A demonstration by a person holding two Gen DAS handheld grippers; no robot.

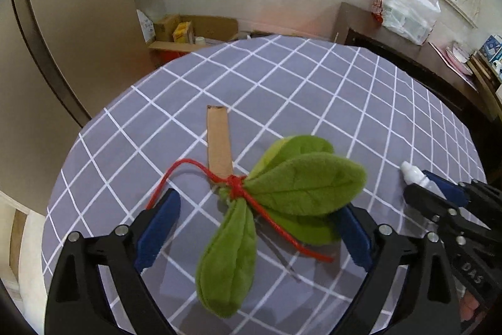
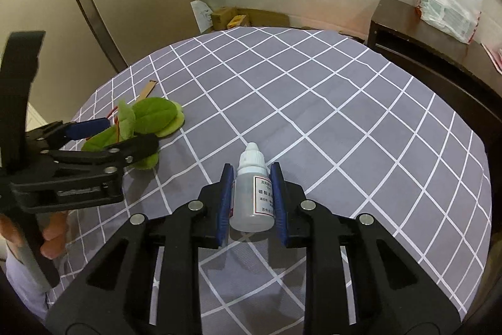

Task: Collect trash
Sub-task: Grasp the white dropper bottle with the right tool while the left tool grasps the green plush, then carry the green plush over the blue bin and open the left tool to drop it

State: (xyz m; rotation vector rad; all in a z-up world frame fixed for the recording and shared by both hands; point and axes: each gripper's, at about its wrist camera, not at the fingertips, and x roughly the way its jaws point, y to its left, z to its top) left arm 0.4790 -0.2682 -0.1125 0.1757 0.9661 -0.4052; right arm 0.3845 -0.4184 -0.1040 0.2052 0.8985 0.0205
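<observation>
The small white dropper bottle [image 2: 252, 190] lies on the checked tablecloth [image 2: 345, 121] at about six o'clock in the right wrist view, its cap pointing to twelve o'clock and its printed label facing up and to the right. The right gripper [image 2: 252, 200] is closed on it, the blue pads [image 2: 226, 203] pressing against both sides of the bottle's body. In the left wrist view the same bottle [image 1: 411, 173] shows at three o'clock, only its cap end clear of the right gripper [image 1: 439, 190] that holds it. The second piece of trash, a bunch of green felt leaves [image 1: 282, 197] tied with a red cord [image 1: 238, 187], lies at the centre of the left wrist view, with a flat strip of brown cardboard [image 1: 218, 140] running from the knot toward twelve o'clock. The left gripper [image 1: 254, 228] stands wide over the leaves, one blue pad at eight o'clock of the knot and the other at four o'clock, partly hidden behind a leaf; neither pad presses on the bunch. From the right wrist view the leaves [image 2: 150, 118] sit at nine o'clock, with the left gripper [image 2: 119, 137] astride them and a hand [image 2: 51, 236] on its handle at eight o'clock. Beyond the table, at twelve o'clock, cardboard boxes [image 1: 175, 30] stand on the floor against the wall, and at two o'clock a white plastic bag [image 1: 408, 11] rests on a dark wooden cabinet [image 1: 370, 30].
</observation>
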